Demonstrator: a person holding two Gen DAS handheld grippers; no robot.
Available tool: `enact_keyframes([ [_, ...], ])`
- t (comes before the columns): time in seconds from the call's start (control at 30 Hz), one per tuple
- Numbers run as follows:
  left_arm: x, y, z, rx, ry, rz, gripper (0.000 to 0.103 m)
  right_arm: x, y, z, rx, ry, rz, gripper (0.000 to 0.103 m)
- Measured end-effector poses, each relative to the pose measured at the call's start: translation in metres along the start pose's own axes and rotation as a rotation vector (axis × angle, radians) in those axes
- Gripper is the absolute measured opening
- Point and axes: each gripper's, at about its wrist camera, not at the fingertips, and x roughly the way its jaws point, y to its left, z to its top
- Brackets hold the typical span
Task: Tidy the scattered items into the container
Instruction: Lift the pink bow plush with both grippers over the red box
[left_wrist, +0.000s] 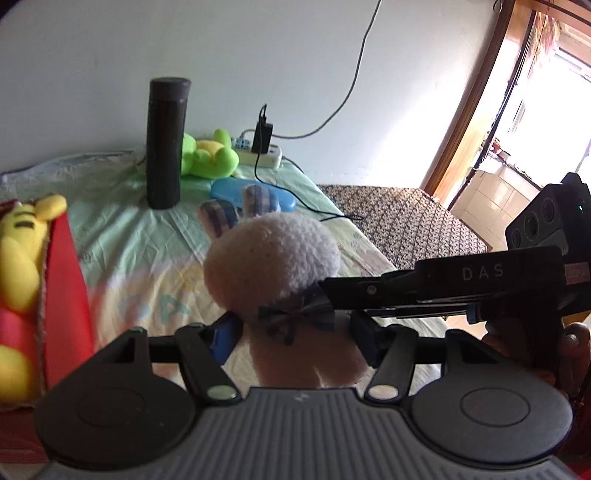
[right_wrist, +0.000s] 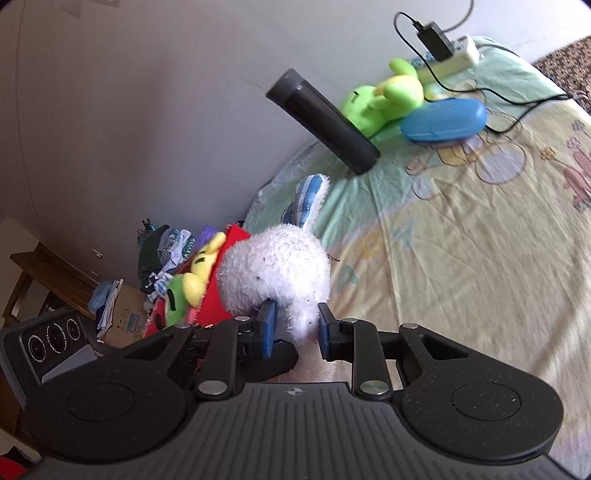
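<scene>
Left wrist view: white plush rabbit (left_wrist: 271, 258) held off the bed (left_wrist: 147, 258), body between the blue pads of the left gripper (left_wrist: 295, 339), jaws about half wide and pressed on its sides; checked ears pointing away, bow tie at the neck. Right gripper (left_wrist: 325, 288) reaching in from the right, tips at the rabbit's neck, a hand (left_wrist: 572, 350) behind it. Red container (left_wrist: 70, 295) at the left edge, yellow plush toy (left_wrist: 22, 258) inside. Farther off on the bed: upright black flask (left_wrist: 164, 144), green plush toy (left_wrist: 208, 155), blue case (left_wrist: 255, 192), power strip (left_wrist: 258, 153) with a plugged-in charger. Right wrist view: right gripper (right_wrist: 293, 332) narrow, pinching the rabbit (right_wrist: 275, 269) at the neck, head above the pads. Red container (right_wrist: 218, 295) just left of the rabbit, yellow toy (right_wrist: 201, 269) in it. Left gripper (right_wrist: 273, 354) low behind, its camera block at left. Flask (right_wrist: 323, 122), green toy (right_wrist: 384, 99) and blue case (right_wrist: 443, 120) well apart on the bed (right_wrist: 461, 258).
</scene>
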Motion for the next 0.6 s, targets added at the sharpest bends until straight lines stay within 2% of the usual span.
enact_keyframes([
  [0.33,-0.085,0.039,0.010,0.034,-0.137,0.072,0.062,0.025,0.076,-0.002,-0.100,-0.076,0.112,0.025],
  [0.6,-0.151,0.112,0.003,0.022,-0.174,0.146,0.062,0.093,0.146,-0.024,-0.136,-0.070,0.179,0.025],
])
